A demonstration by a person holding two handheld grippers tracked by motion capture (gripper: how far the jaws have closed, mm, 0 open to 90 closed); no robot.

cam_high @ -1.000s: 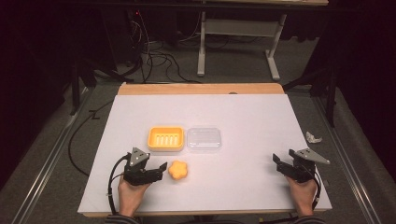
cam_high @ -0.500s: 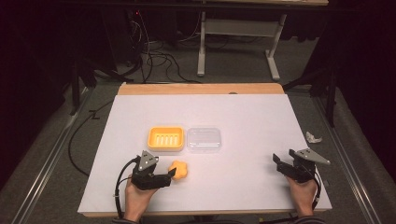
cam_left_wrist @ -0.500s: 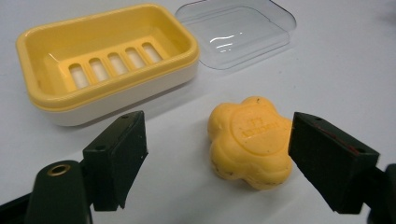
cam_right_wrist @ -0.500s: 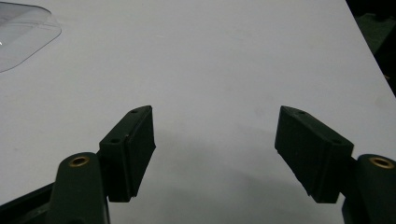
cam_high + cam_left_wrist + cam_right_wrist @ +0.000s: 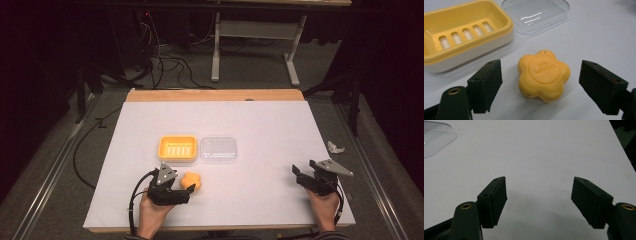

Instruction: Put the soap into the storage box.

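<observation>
On white table [image 5: 260, 120] — soap [image 5: 191, 182] between spread left fingers [image 5: 486, 85] | right fingers [image 5: 494, 200] spread

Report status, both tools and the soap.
Left tool open, straddling orange flower-shaped soap bar. Right tool open, idle. Nothing in the way.

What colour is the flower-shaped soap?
The soap is orange-yellow, with a round stamp on top. The left gripper view shows it best.

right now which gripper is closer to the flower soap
Left. The left gripper has its open fingers either side of the soap; the right gripper sits far off near the table's right edge.
</observation>
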